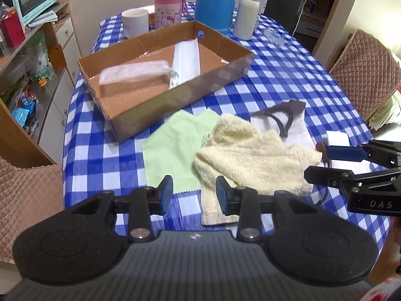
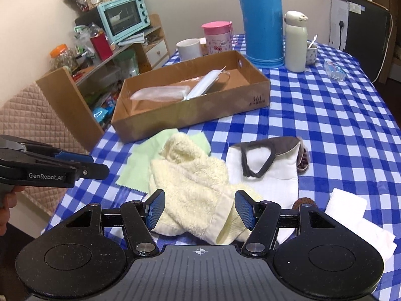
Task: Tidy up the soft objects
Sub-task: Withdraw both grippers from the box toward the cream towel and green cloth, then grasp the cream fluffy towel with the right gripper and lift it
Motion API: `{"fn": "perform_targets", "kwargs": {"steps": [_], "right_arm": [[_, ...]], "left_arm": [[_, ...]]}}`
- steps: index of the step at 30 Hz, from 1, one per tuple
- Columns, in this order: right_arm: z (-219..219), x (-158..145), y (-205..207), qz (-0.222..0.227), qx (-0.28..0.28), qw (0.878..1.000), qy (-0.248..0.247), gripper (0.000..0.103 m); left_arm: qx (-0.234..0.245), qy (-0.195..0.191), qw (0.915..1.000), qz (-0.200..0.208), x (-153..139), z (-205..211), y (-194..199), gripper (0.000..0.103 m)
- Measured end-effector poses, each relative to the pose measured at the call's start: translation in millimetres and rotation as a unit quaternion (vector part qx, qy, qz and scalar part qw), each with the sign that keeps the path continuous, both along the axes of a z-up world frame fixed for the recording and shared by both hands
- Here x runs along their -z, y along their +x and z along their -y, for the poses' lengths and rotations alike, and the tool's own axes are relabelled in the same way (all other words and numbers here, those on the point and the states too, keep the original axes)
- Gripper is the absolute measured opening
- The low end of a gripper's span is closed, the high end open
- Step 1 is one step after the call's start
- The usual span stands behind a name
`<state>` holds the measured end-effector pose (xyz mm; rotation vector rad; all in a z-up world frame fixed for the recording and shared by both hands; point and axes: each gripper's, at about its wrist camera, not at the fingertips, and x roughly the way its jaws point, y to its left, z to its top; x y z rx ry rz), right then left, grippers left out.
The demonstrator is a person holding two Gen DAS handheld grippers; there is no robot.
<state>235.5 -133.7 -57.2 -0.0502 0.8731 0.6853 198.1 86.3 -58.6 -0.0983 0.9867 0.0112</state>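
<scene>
**Both claws empty over the soft pile, two items already boxed**

L claw [image 1: 194, 192]: pads apart w/ a moderate gap, nothing between them, hovering above the worktop [image 1: 288, 80] (blue/white check cloth). Under it: near edge of the green cloth [image 1: 173, 148] and the near-left corner of the cream towel [image 1: 248, 155]. No contact visible.

R claw [image 2: 200, 209]: spread wider, released, grasping nothing. Cream towel [image 2: 193, 183] lies below and between its pads, but whether the pads touch it can't be told. In the L view the R claw comes in from the right edge, tips just past the towel's right side.

Soft things on worktop: green cloth flat, partly under the towel; towel bunched, overlapping a white pad w/ dark strap [image 2: 265, 173] to its right. Folded white tissue [image 2: 348, 205] further right, small brown item [image 2: 304, 202] just beside it.

Cardboard box [image 2: 190, 110] sits beyond the pile, near the green cloth. Inside: pale pink mesh pouch [image 1: 132, 71] at left, stack of face masks [image 1: 186, 59] beside it, ends touching.

Behind box: white mug [image 1: 134, 22], pink cup [image 1: 169, 6], blue thermos [image 2: 260, 22], white bottle [image 2: 295, 42].
</scene>
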Motion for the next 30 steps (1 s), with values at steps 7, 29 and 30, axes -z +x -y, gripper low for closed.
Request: {"fn": "perform_targets", "kwargs": {"steps": [7,29,30], "right_arm": [[-7,7,2,0.002,-0.01,1.0,-0.01,0.062],[-34,31,39,0.018,-0.029,0.998,-0.046,0.062],[-35,33,41,0.017,-0.03,0.998,-0.048,0.062]], "left_arm": [[0.004,-0.001,0.9999,-0.014,10,3,1,0.033],[0.006,0.004,0.9992,-0.04,34,-4,28,0.033],[0.005,0.004,0.9991,-0.042,35,-5,30,0.033]]}}
